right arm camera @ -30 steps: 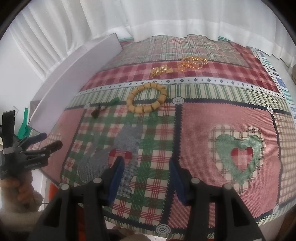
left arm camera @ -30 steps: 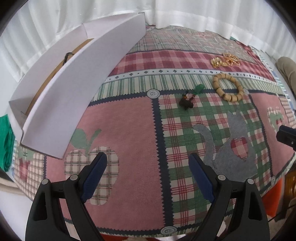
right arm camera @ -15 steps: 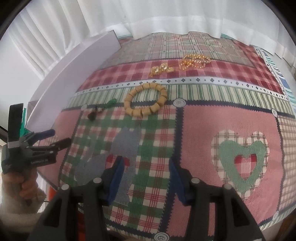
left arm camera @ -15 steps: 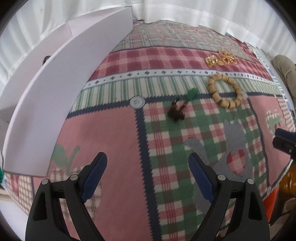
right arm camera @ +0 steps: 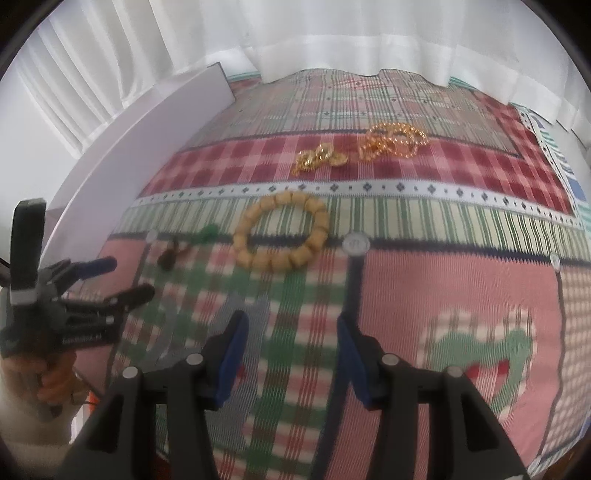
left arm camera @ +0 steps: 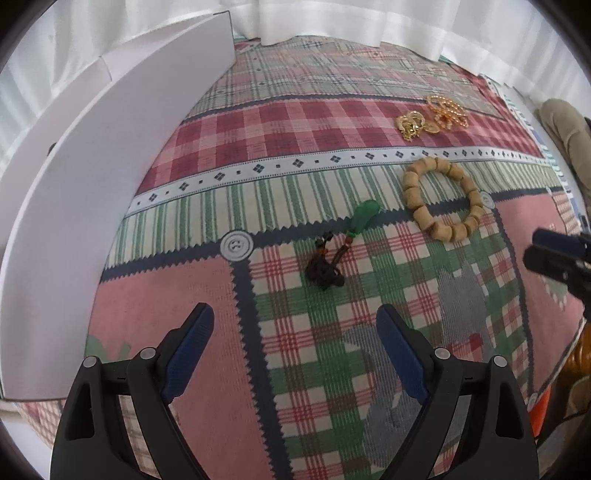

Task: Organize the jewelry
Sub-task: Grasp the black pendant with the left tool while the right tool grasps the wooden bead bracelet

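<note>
A green pendant on a dark cord (left arm camera: 334,251) lies on the patchwork cloth just ahead of my open, empty left gripper (left arm camera: 295,332); it also shows in the right wrist view (right arm camera: 184,245). A wooden bead bracelet (left arm camera: 441,199) (right arm camera: 282,232) lies to its right. Two gold pieces (left arm camera: 432,116) (right arm camera: 362,146) lie farther back. My right gripper (right arm camera: 291,339) is open and empty, short of the bracelet. A white box (left arm camera: 92,177) stands at the left; its inside is hidden.
The patchwork cloth (left arm camera: 207,354) covers the table. White curtains (right arm camera: 332,33) hang behind it. The left gripper shows in the right wrist view (right arm camera: 122,277), and the right gripper's tips at the left view's right edge (left arm camera: 554,251).
Both grippers have moved forward over the table. The pendant and bracelet now sit closer in both views. The jewelry has not moved.
</note>
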